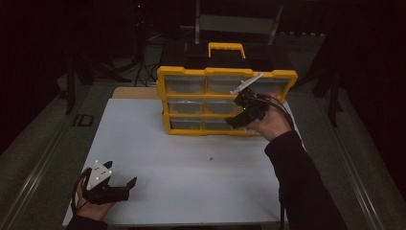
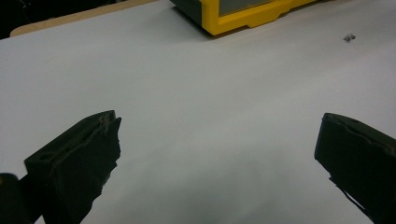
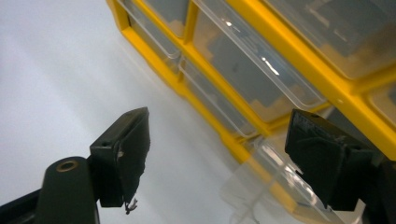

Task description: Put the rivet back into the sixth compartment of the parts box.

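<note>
Yellow plastic organizer cabinet with clear plastic drawers [image 1: 210, 103] stands upright at the far side of the white table top, drawer fronts facing the person. Black carry handle area with yellow grip on top. Drawers sit in a grid, three rows, two columns visible plus a right column partly hidden. In the right gripper view the yellow frame [image 3: 299, 56] runs diagonally, drawers transparent, darkish contents unclear. One clear lower drawer [image 3: 275, 182] at the cabinet's right end looks pulled partway out. Other drawers look closed.
</note>
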`<move>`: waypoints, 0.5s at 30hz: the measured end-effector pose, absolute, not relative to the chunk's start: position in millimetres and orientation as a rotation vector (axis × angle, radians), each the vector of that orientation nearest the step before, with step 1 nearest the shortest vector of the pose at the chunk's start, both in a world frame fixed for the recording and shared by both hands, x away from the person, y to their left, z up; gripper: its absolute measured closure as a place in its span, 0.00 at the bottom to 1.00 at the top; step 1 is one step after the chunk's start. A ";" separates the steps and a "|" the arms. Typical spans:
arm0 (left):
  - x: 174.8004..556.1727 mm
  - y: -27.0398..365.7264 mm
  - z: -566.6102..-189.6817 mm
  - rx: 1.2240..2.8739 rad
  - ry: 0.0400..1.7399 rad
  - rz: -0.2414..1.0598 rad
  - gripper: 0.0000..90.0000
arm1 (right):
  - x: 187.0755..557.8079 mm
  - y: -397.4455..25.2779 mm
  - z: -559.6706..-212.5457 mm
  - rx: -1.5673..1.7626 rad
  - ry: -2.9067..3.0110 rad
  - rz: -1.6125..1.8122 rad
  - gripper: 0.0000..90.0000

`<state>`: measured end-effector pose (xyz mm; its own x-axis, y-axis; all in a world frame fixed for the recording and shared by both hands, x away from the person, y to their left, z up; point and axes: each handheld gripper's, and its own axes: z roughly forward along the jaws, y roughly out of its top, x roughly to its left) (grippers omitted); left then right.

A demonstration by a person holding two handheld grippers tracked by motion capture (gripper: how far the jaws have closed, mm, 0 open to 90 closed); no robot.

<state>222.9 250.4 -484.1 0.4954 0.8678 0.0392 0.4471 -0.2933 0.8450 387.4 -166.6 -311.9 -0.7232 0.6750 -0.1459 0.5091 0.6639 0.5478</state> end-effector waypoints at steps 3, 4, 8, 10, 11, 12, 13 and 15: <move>223.0 250.3 -484.2 1.919 1.088 0.648 0.01 | 386.8 -161.3 -312.7 0.920 2.557 0.684 0.25; 223.0 250.3 -484.2 1.920 1.088 0.649 0.01 | 386.6 -159.5 -313.1 0.913 2.562 0.681 0.25; 223.0 250.3 -484.2 1.920 1.088 0.649 0.01 | 386.2 -151.7 -316.0 0.884 2.588 0.670 0.25; 223.1 250.3 -484.2 1.922 1.088 0.649 0.01 | 385.6 -147.5 -317.5 0.872 2.598 0.667 0.25; 223.2 250.3 -484.2 1.922 1.088 0.649 0.01 | 385.2 -144.9 -318.3 0.866 2.604 0.669 0.25; 223.1 250.3 -484.2 1.922 1.087 0.649 0.01 | 385.2 -143.6 -318.7 0.858 2.608 0.669 0.25; 223.1 250.3 -484.2 1.921 1.087 0.649 0.01 | 385.0 -141.7 -319.6 0.855 2.612 0.670 0.25; 223.0 250.4 -484.2 1.921 1.087 0.648 0.01 | 384.6 -137.9 -321.4 0.846 2.623 0.666 0.25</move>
<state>223.0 250.4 -484.2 0.4957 0.8676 0.0399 0.4473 -0.2944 0.8445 384.6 -137.9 -321.4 -0.7796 0.6100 -0.1418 0.4686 0.7183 0.5142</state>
